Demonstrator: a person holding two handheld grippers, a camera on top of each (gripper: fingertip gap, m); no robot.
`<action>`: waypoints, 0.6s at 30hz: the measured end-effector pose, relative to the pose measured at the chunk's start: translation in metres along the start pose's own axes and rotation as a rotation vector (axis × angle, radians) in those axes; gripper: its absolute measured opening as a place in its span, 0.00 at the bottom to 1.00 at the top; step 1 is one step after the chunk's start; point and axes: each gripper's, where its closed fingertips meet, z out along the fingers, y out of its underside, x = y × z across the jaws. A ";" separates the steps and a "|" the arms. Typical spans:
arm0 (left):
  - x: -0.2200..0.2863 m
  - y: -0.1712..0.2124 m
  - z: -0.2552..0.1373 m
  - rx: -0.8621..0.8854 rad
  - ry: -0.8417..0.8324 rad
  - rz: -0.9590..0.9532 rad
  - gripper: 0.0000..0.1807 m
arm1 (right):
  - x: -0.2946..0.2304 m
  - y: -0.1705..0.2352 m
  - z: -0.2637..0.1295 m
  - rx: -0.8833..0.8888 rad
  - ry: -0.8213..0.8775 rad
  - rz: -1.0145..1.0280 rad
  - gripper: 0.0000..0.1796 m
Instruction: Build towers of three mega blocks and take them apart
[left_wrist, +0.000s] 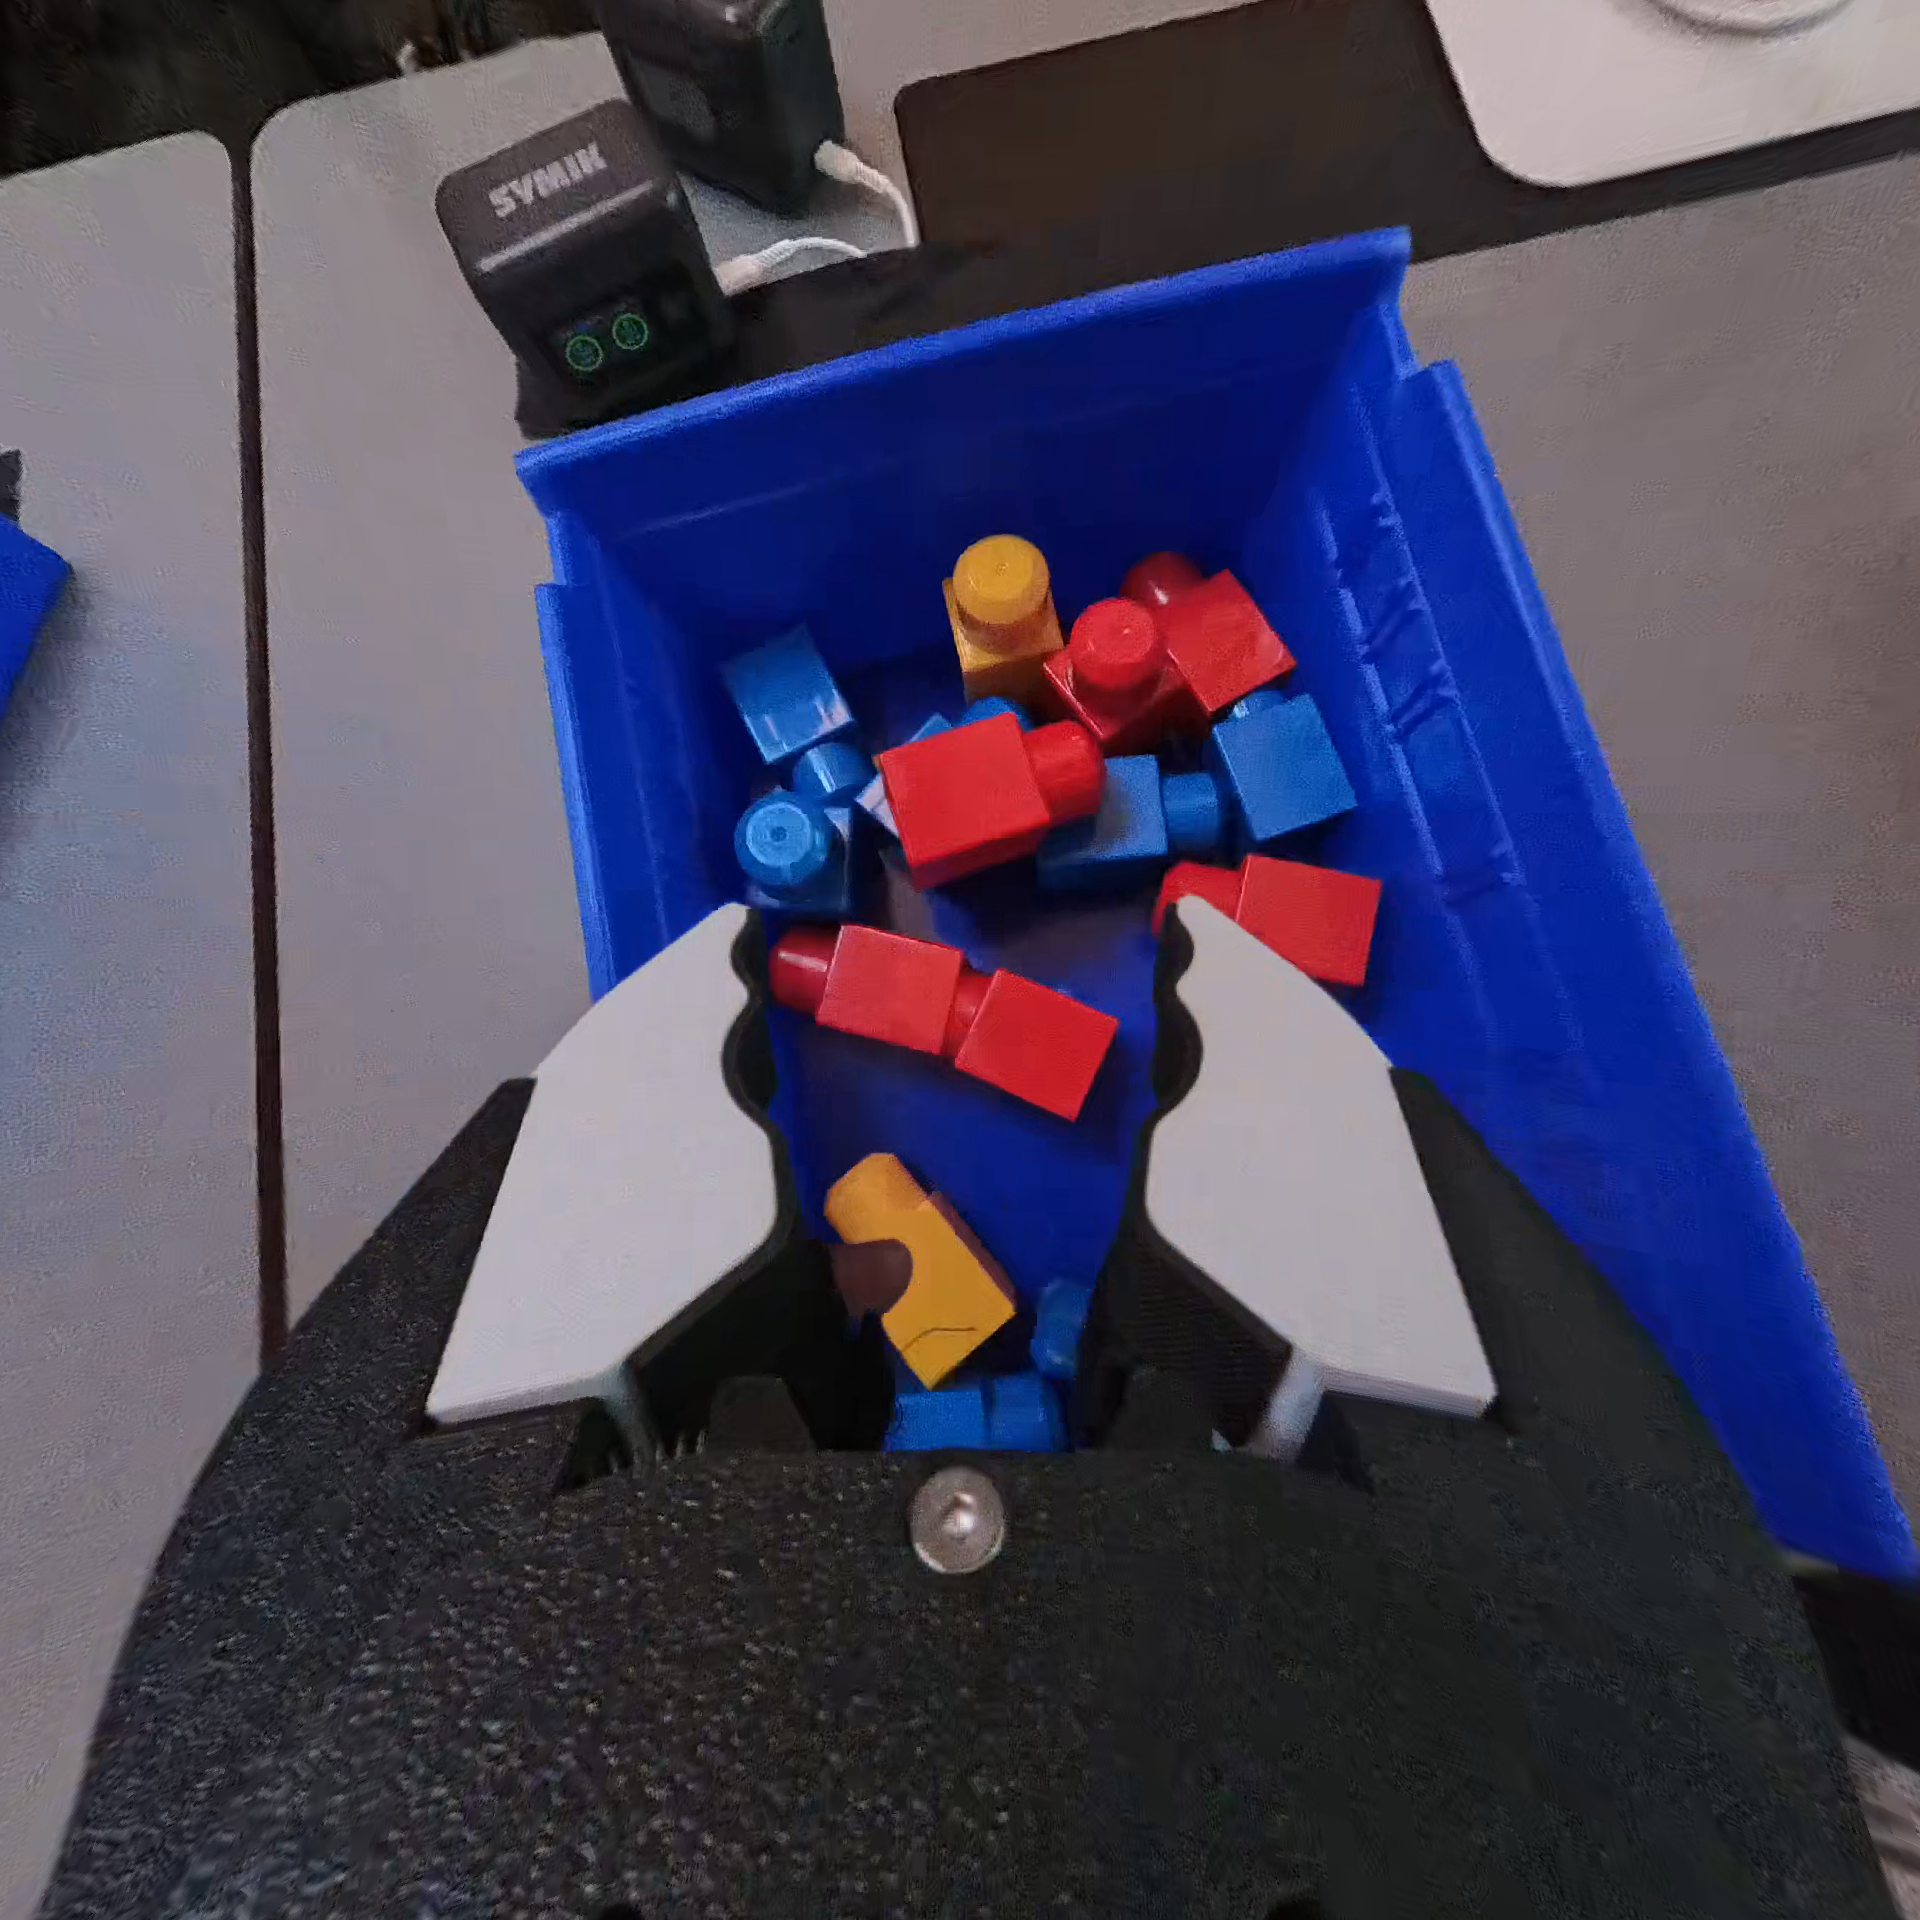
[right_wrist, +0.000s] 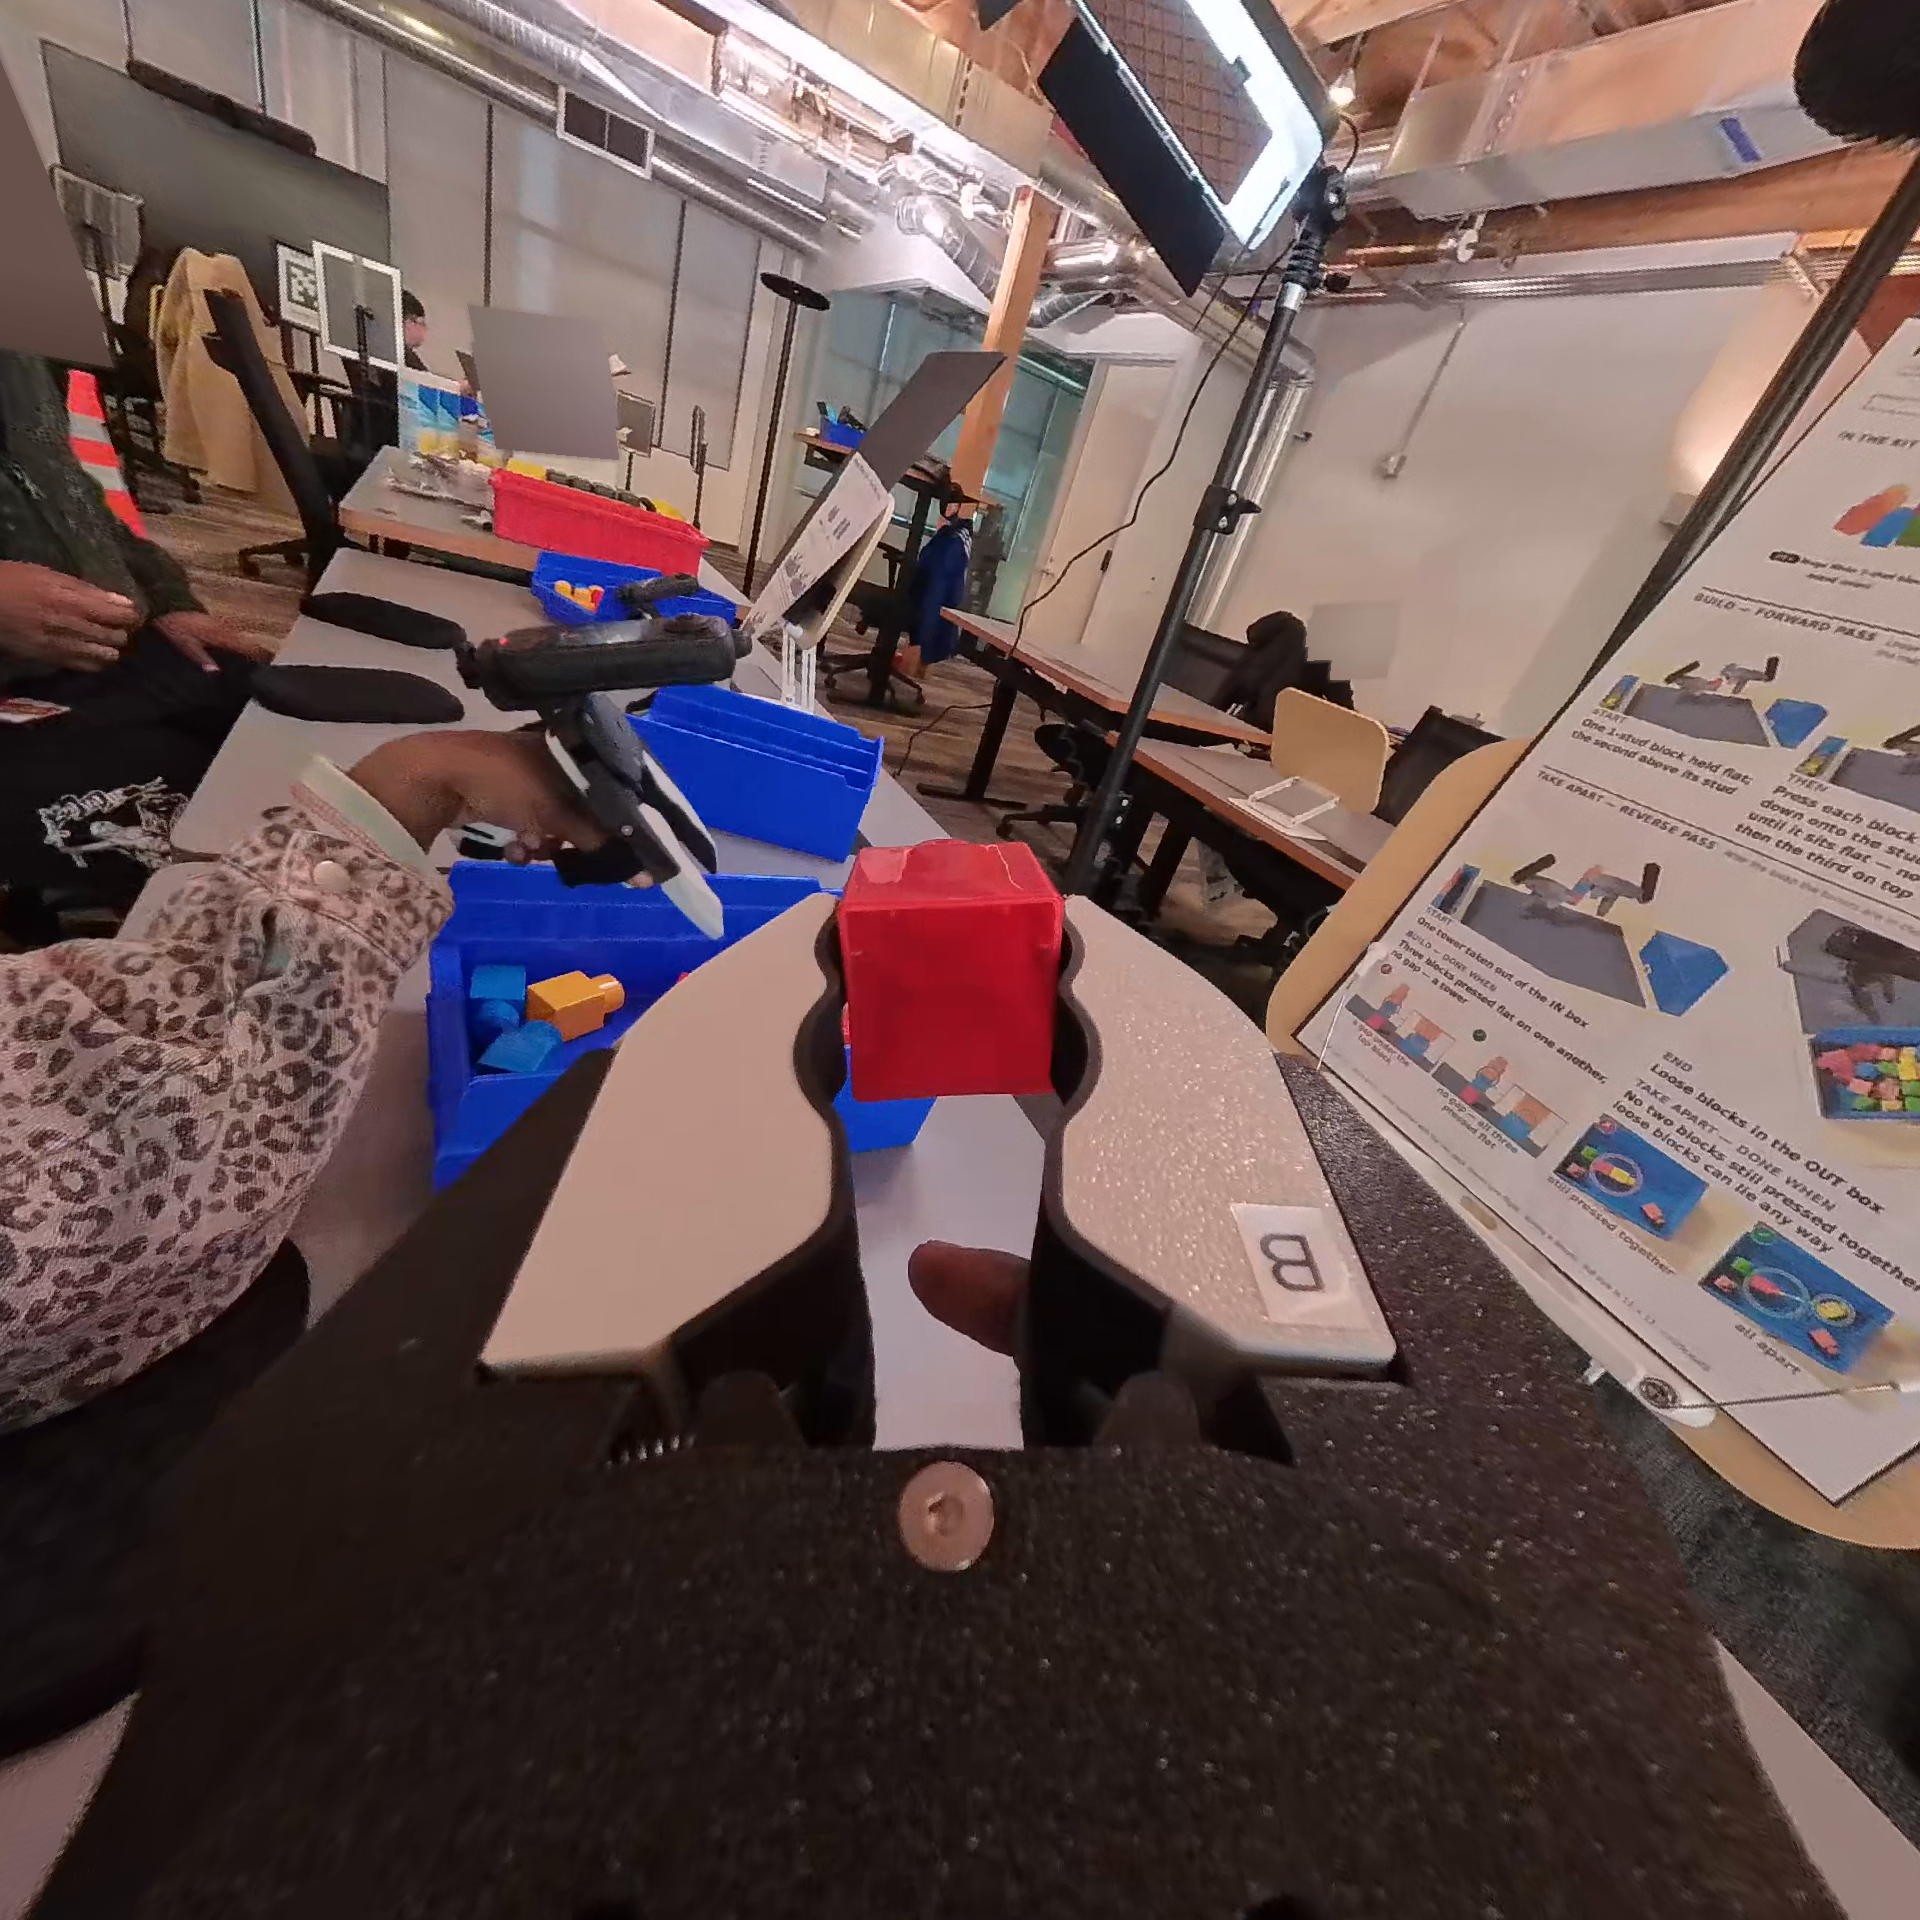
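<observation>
My right gripper (right_wrist: 948, 977) clamps a red block (right_wrist: 948, 971); my left gripper (left_wrist: 961, 925) hangs spread over the blue bin (left_wrist: 1039, 447) of loose blocks.

On the right, my two grey fingers (right_wrist: 1174, 1101) press the red block's sides, holding it above the grey table (right_wrist: 935, 1195), with the blue bin just beyond it. An instruction sheet (right_wrist: 1621, 977) leans on a board at my right. On the left, my fingers stand wide apart with nothing between them, their tips above the bin's inside. Below them lie two red blocks joined together (left_wrist: 945, 1003), a single red block (left_wrist: 987, 795) on top of several blue blocks (left_wrist: 1283, 769), and a yellow block (left_wrist: 1003, 613) standing stud-up at the far end. Another yellow block (left_wrist: 925, 1262) lies nearer my palm. A black device (left_wrist: 587, 249) sits on the table behind the bin.
</observation>
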 end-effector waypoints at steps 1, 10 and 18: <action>-0.002 -0.005 0.006 0.031 0.016 -0.024 0.40 | 0.000 0.001 0.001 -0.004 -0.001 -0.004 0.20; 0.010 -0.002 0.064 -0.021 -0.110 0.573 0.38 | -0.009 0.005 0.007 -0.025 -0.059 -0.022 0.20; 0.005 0.010 0.073 -0.069 -0.066 0.463 0.26 | -0.009 0.004 0.006 -0.016 -0.062 -0.036 0.20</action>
